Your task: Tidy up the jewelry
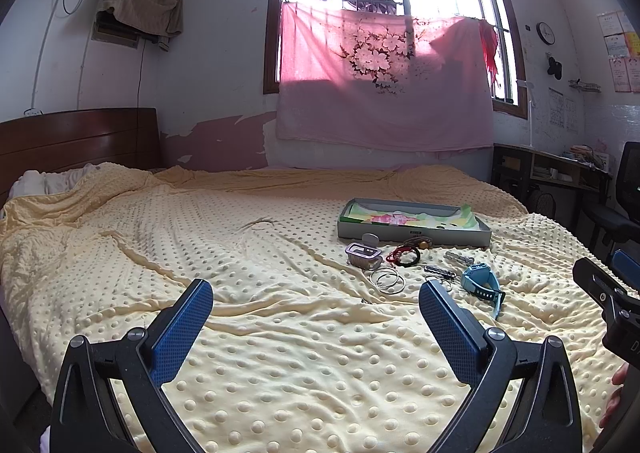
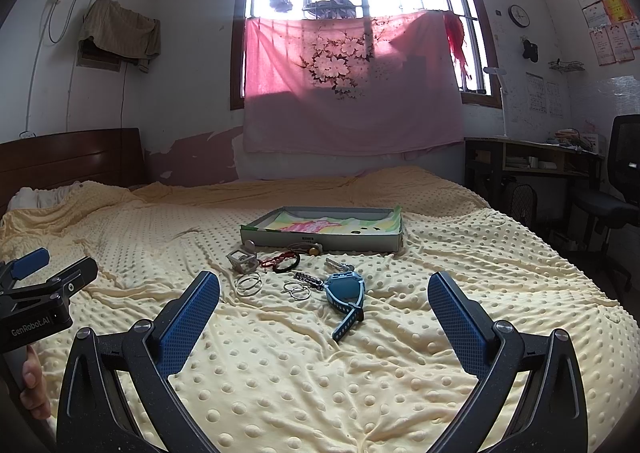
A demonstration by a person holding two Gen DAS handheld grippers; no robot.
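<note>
While both grippers hang above the pale yellow dotted blanket (image 2: 320, 373) that covers the bed, neither touches any jewelry. The left gripper (image 1: 316, 293) has its blue-padded fingers (image 1: 182, 333) spread wide with nothing between them, and the right gripper (image 2: 324, 285) is spread just as wide and equally empty.

The jewelry lies in a loose cluster on the blanket, just in front of a shallow grey cardboard tray (image 2: 320, 243) lined with a colourful printed sheet. Nearest the right gripper is a blue plastic wristwatch (image 2: 346, 293) with its strap trailing toward the camera. To its left sit thin silver hoop rings (image 2: 298, 290) and a second set of silver bangles (image 2: 248, 284). Behind them lie a red-and-black cord bracelet (image 2: 282, 263), a small silver-framed clear box (image 2: 242, 259), a dark beaded chain (image 2: 308, 280) and a pale beaded strand (image 2: 338, 264). A brown wooden-bead piece (image 2: 310, 249) touches the tray's front wall.
</note>
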